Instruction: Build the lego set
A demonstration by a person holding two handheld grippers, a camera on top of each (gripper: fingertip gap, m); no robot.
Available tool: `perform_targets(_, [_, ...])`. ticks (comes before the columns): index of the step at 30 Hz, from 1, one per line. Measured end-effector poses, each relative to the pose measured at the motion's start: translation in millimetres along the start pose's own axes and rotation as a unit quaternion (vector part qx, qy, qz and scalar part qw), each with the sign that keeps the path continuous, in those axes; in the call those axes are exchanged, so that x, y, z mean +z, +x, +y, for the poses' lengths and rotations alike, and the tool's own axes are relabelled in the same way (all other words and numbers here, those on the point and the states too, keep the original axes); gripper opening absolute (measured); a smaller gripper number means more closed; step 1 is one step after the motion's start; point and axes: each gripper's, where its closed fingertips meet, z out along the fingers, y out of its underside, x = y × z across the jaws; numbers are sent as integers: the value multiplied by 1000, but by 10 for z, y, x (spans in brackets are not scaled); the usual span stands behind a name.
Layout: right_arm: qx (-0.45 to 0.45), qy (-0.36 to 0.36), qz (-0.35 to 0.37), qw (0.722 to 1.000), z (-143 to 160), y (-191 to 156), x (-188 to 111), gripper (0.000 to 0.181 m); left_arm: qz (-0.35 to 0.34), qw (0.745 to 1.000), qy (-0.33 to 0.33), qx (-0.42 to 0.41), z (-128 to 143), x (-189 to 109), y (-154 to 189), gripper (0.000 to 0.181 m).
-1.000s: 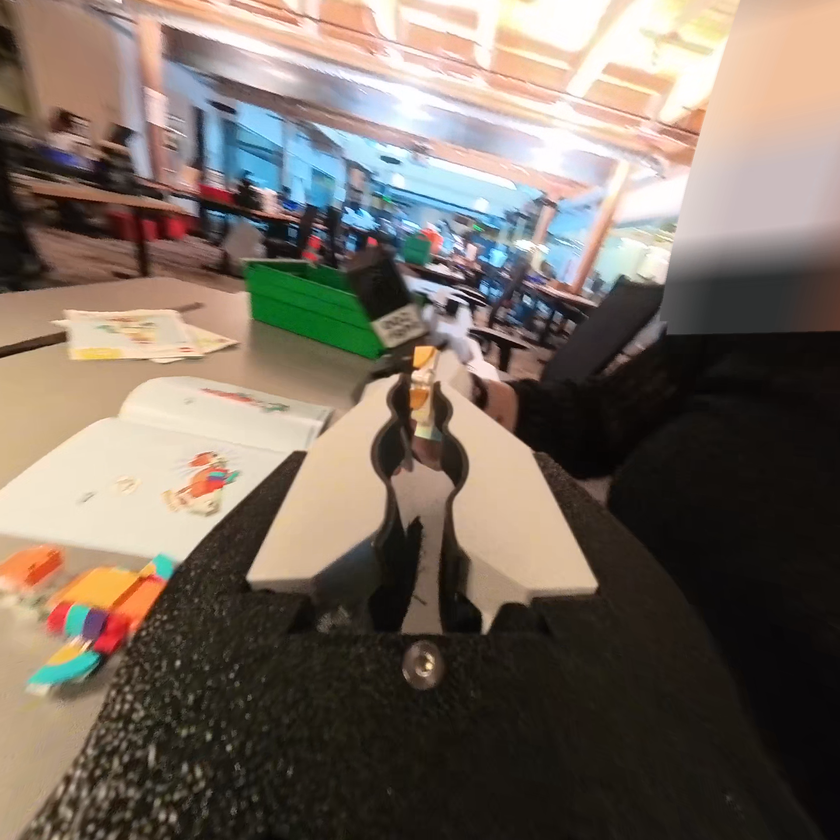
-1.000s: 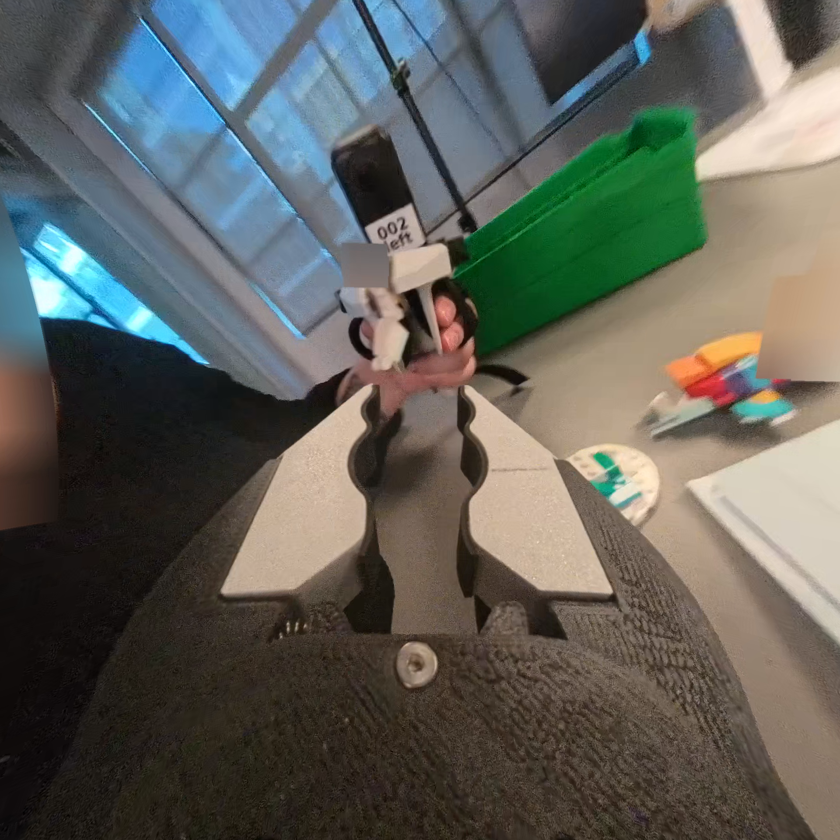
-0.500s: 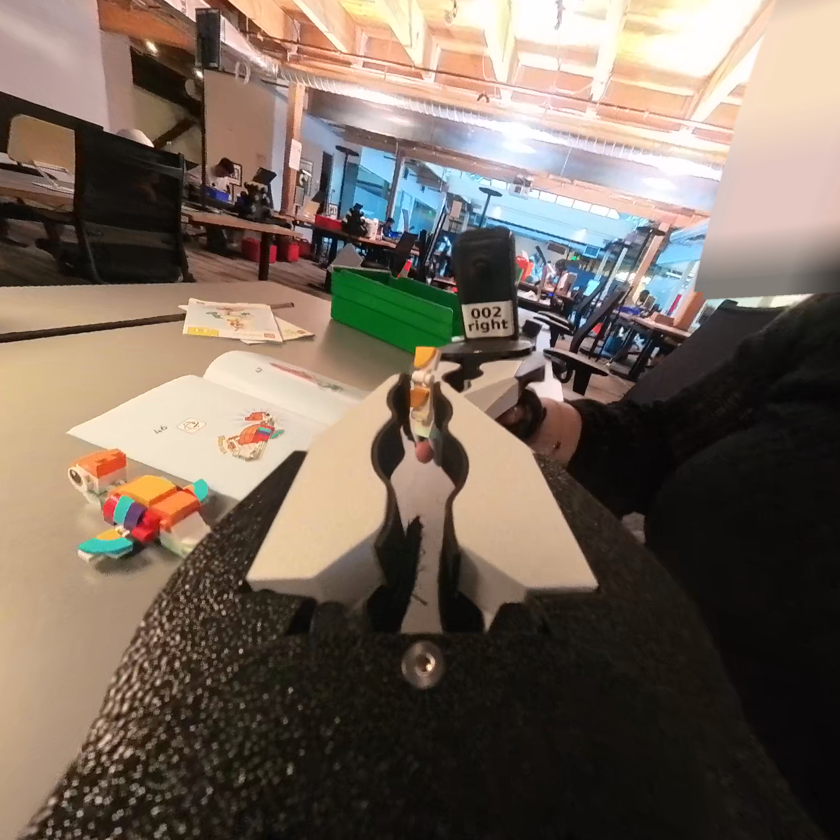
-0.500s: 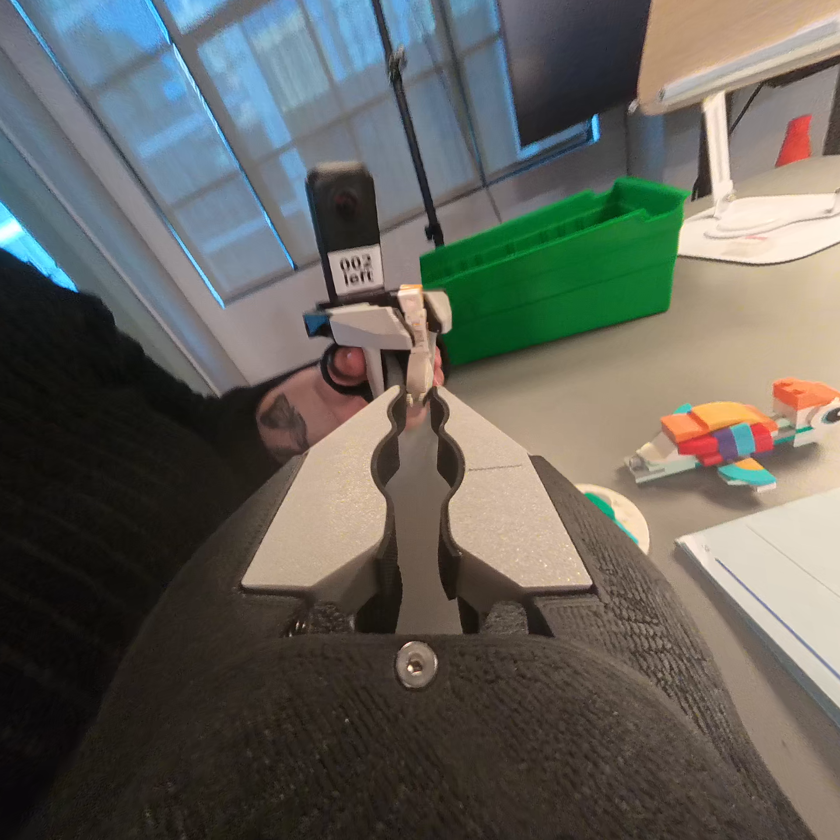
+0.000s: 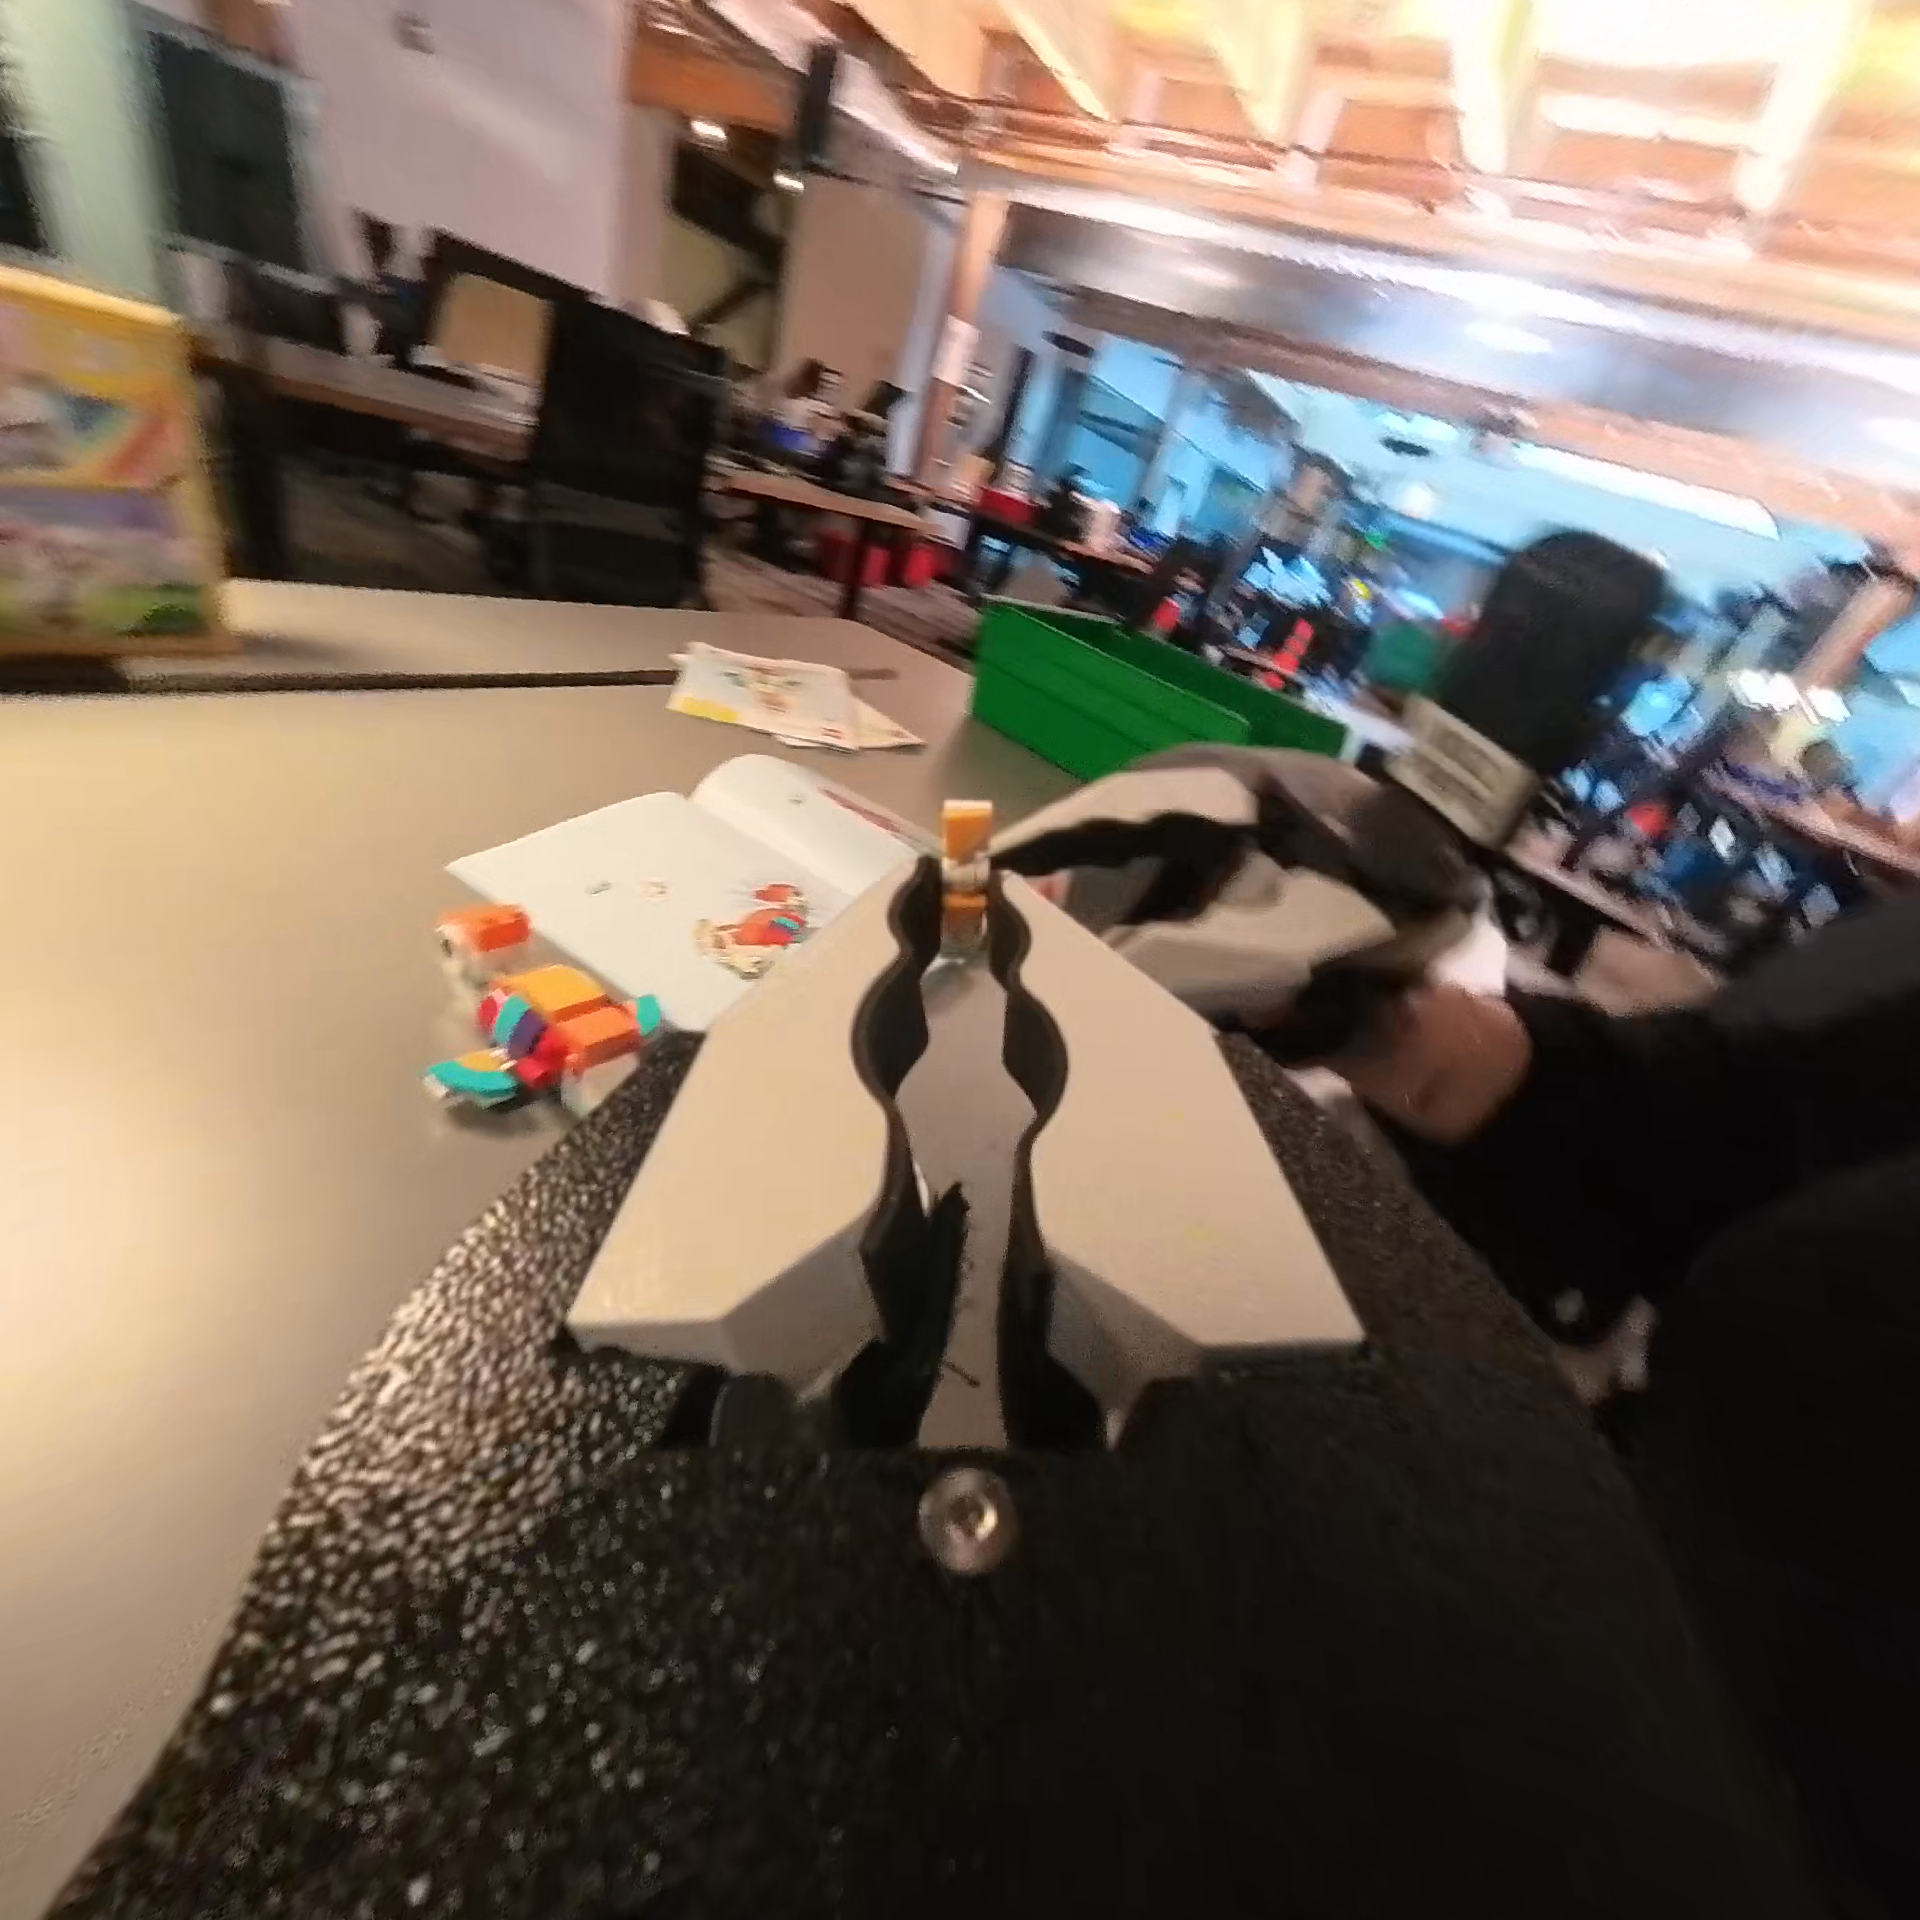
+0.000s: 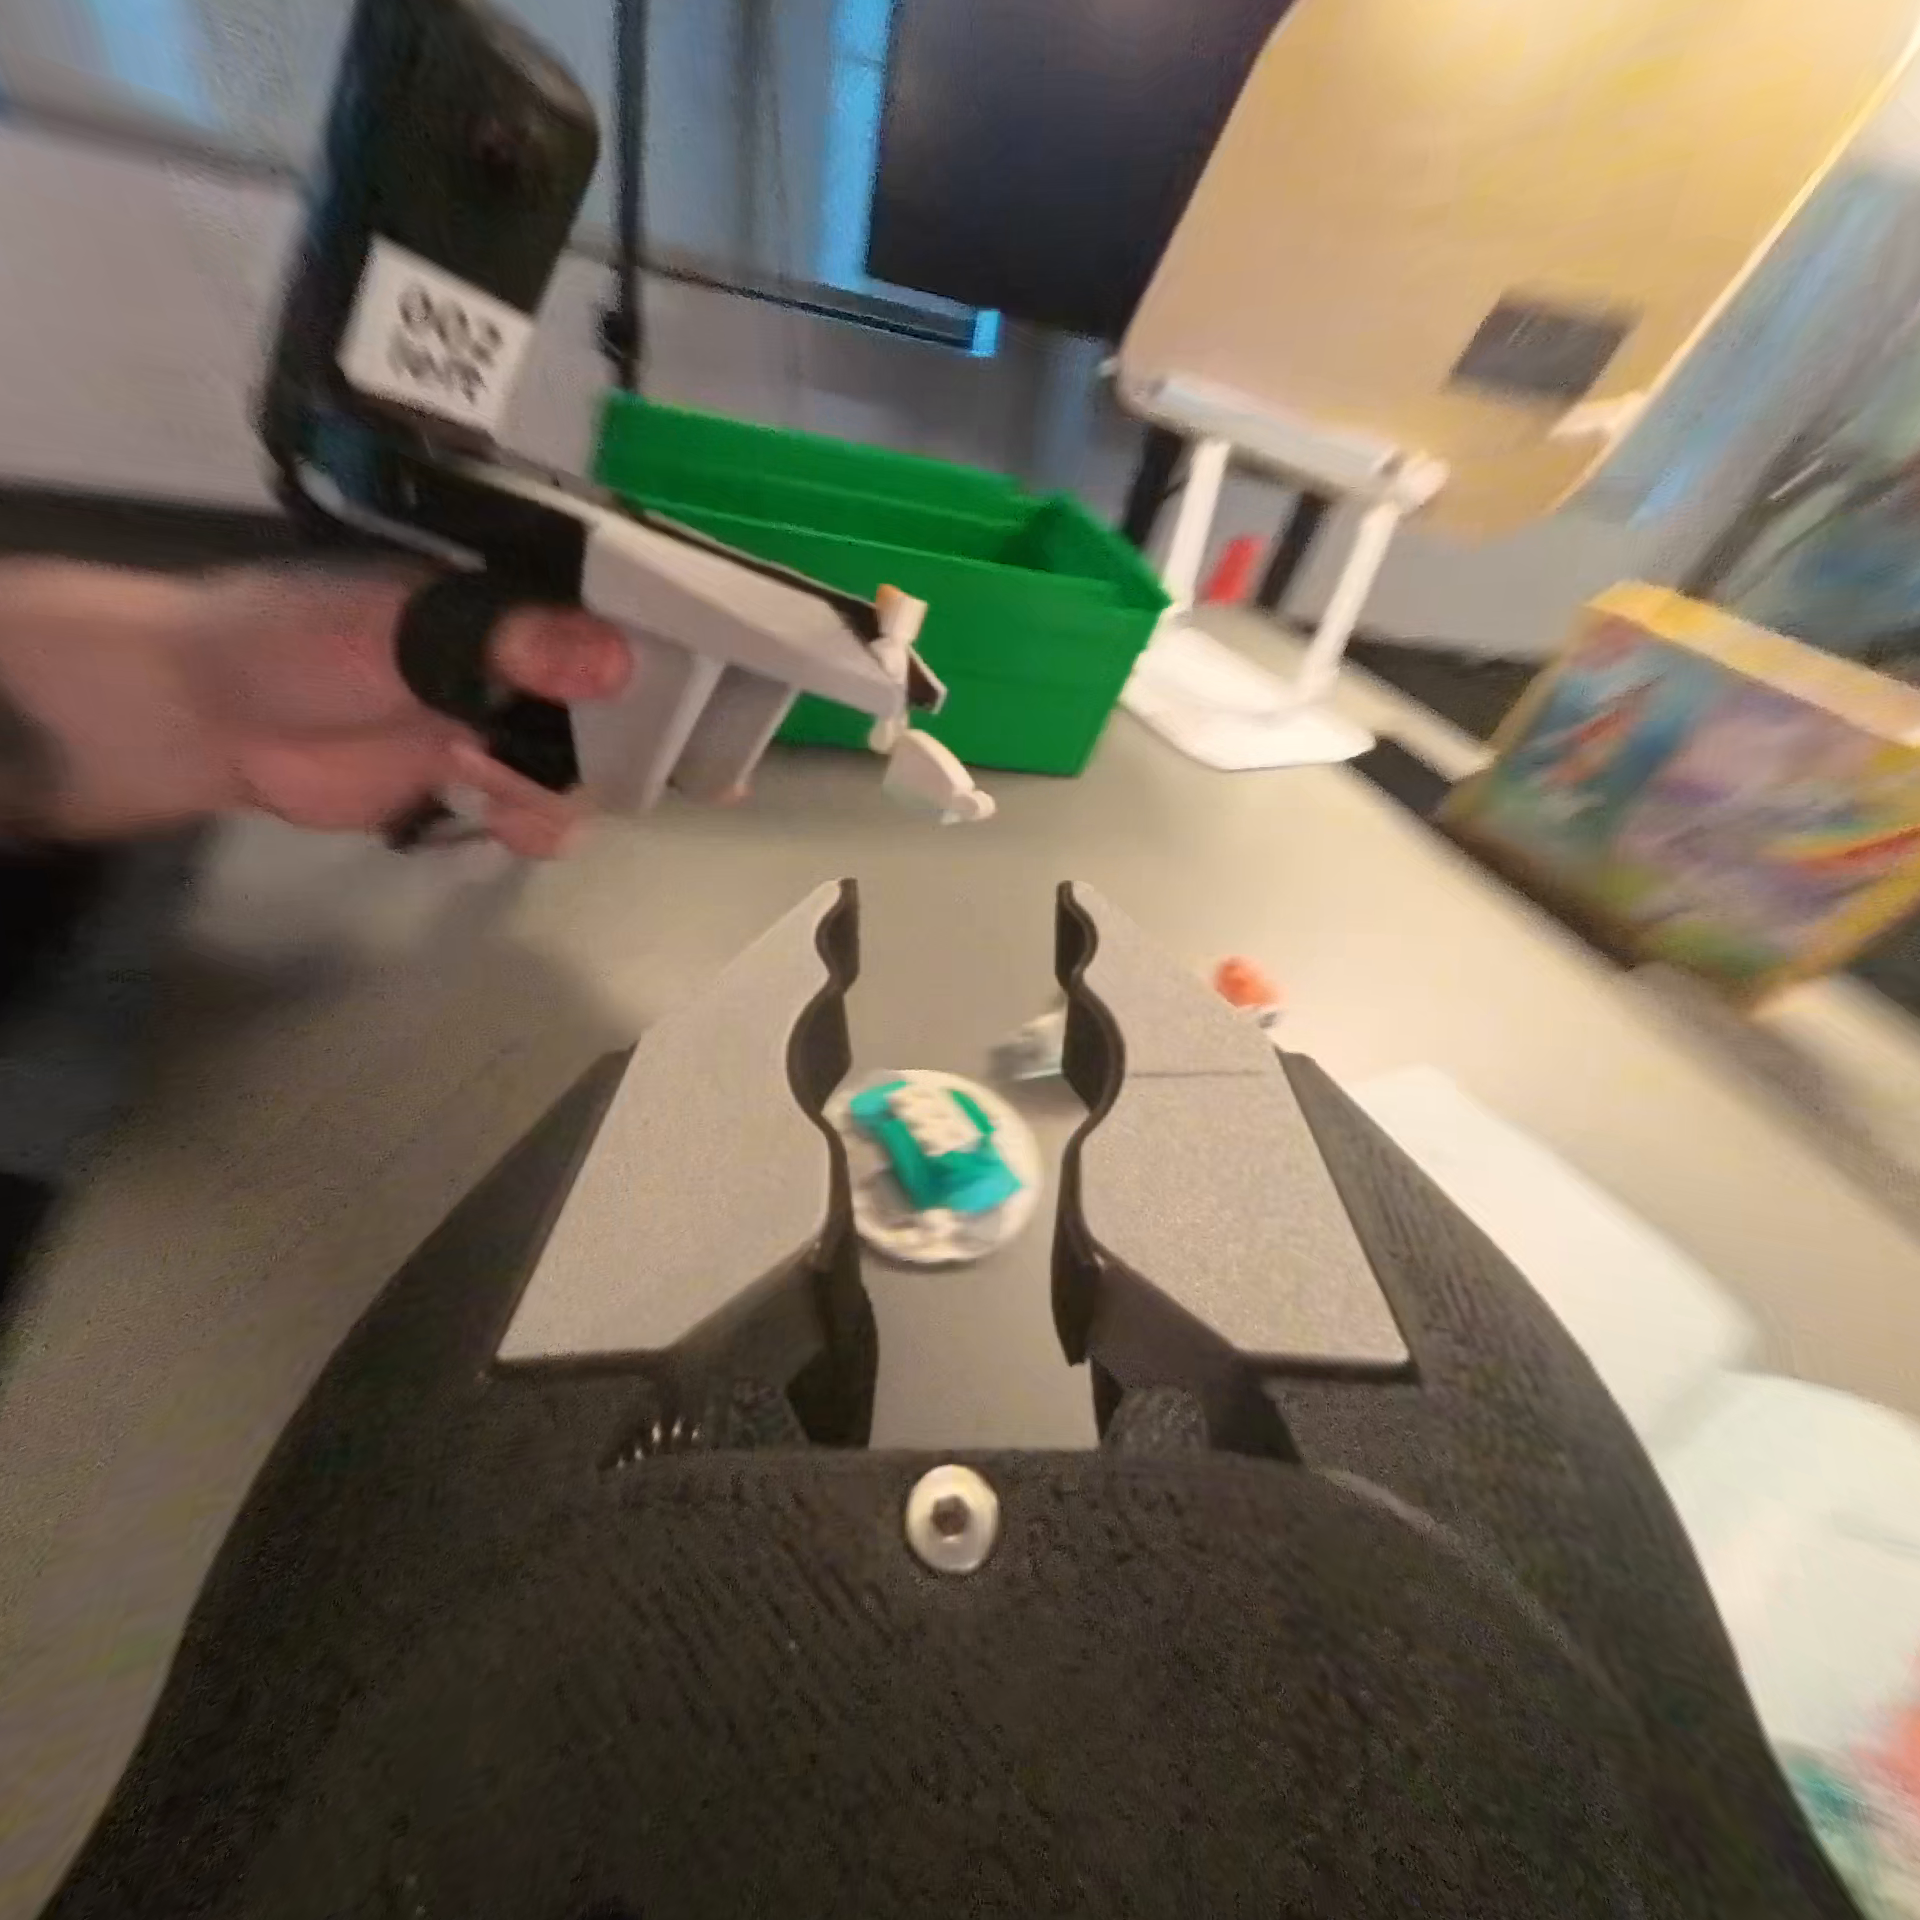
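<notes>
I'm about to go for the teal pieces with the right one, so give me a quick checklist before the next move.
1. Left hand-held gripper shut on the small orange and white lego piece: ok.
2. Right hand-held gripper open, nothing between its fingers: ok.
3. Teal lego bricks on the clear round dish, lined up past the open fingers: ok.
4. Colourful lego fish resting on the grey table, off to the side: ok.
5. Instruction booklet open: ok.
6. Sharp view of the bricks: not ok, motion blur.

Small orange-and-white lego piece (image 5: 961, 871) upright, pinched at tool tips; colourful lego fish (image 5: 545, 1029) lies on table
</notes>
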Motion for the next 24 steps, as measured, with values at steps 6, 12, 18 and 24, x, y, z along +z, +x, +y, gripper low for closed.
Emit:
perform_targets(6, [-419,-50,229,877,-117,132,60,37,-32,988,59,-137,-73,127,-69,6])
perform_targets(12, [-621,-66,300,721,-143,129,104,30,-4,940,110,-322,-80,198,-133,5])
perform_targets(18, [-644,-61,316,694,-144,167,92,8,21,916,107,-385,24,297,-7,5])
perform_targets(24, [-583,-57,313,748,-123,263,-4,6,61,925,118,-356,-55,272,93,30])
